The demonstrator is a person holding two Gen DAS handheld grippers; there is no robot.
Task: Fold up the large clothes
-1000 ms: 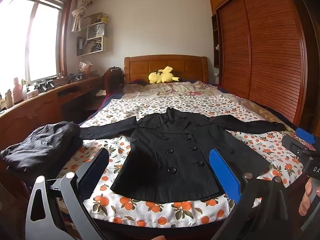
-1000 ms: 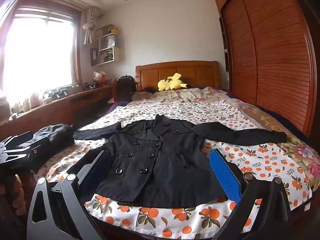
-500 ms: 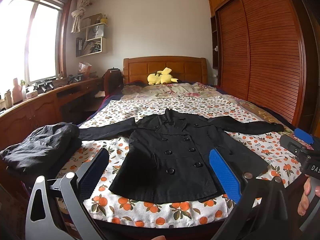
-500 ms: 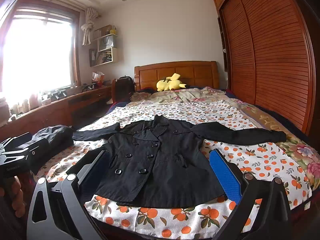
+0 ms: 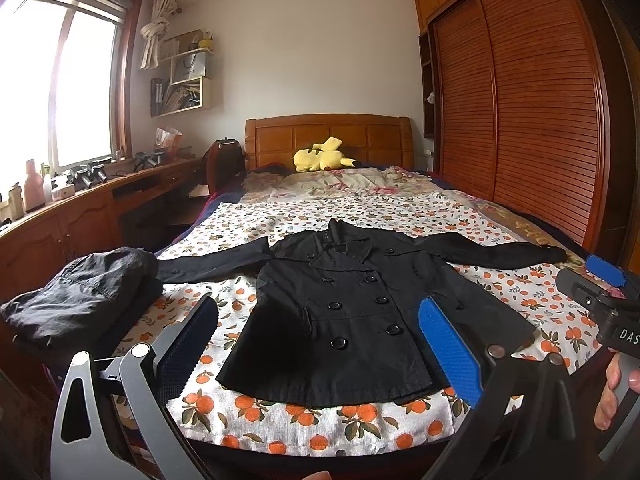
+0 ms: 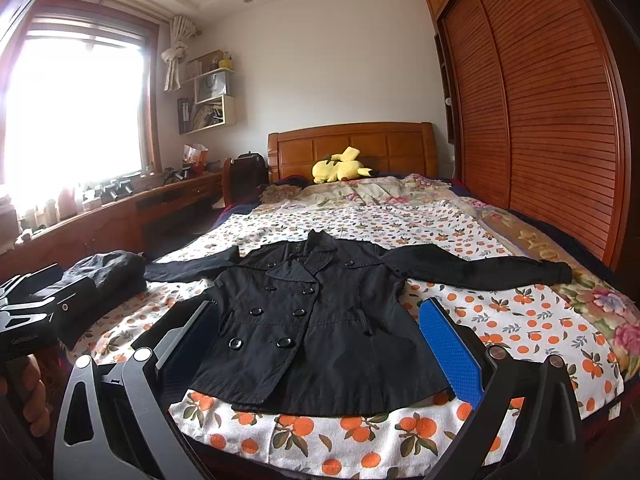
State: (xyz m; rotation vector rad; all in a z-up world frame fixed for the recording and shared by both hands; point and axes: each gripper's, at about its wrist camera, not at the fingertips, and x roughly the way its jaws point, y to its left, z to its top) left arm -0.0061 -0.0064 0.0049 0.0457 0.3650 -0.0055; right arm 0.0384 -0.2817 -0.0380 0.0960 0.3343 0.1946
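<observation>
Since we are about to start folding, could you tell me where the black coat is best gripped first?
I would take the black coat by its sleeve cuffs. It lies flat, face up, both sleeves spread sideways, so each open gripper, right gripper and left gripper, can come in from its own side and pinch a free cuff edge.

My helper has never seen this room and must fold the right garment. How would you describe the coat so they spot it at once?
Find the wooden bed; on its orange-print sheet lies the black coat, flat, both sleeves spread, buttons up. The other dark garment, at the left edge, is a bundled heap.
</observation>
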